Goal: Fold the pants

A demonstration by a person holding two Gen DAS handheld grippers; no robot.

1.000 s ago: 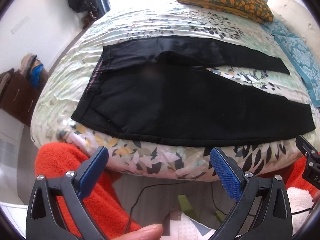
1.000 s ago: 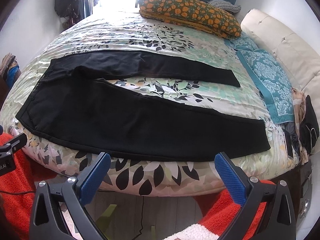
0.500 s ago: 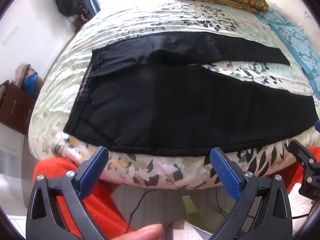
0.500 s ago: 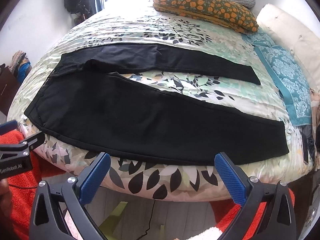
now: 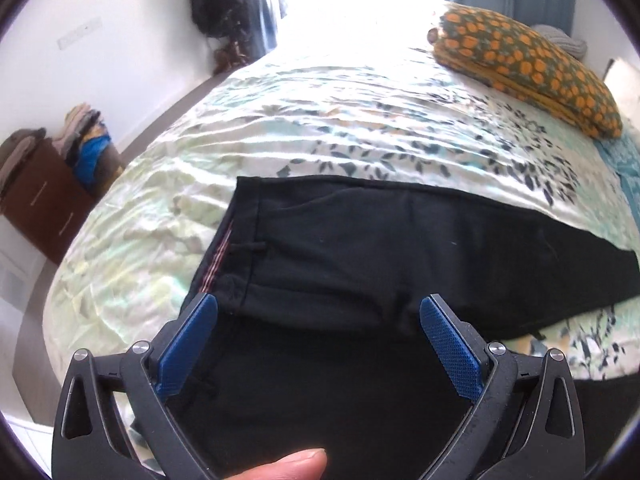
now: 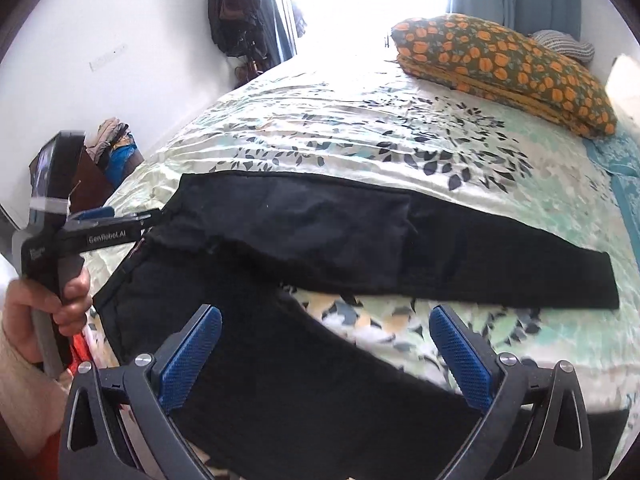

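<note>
Black pants [image 5: 360, 248] lie flat on the floral bedspread [image 5: 320, 120], waistband to the left, legs spread to the right in a V. My left gripper [image 5: 318, 344] is open and empty, low over the near waist area by the striped waistband edge. My right gripper [image 6: 326, 352] is open and empty over the near leg by the crotch; the pants [image 6: 320, 240] show there too. In the right wrist view the left gripper [image 6: 132, 216] reaches the waistband from the left.
An orange patterned pillow [image 5: 528, 72] lies at the head of the bed, a teal cloth [image 5: 630, 168] at the right edge. A brown cabinet with stacked clothes [image 5: 48, 184] stands by the left wall. A red blanket [image 6: 80, 348] hangs at the bed's near side.
Both grippers have moved forward from off the bed's near edge to over the pants, the left toward the waistband, the right toward the crotch. Both stay open.
</note>
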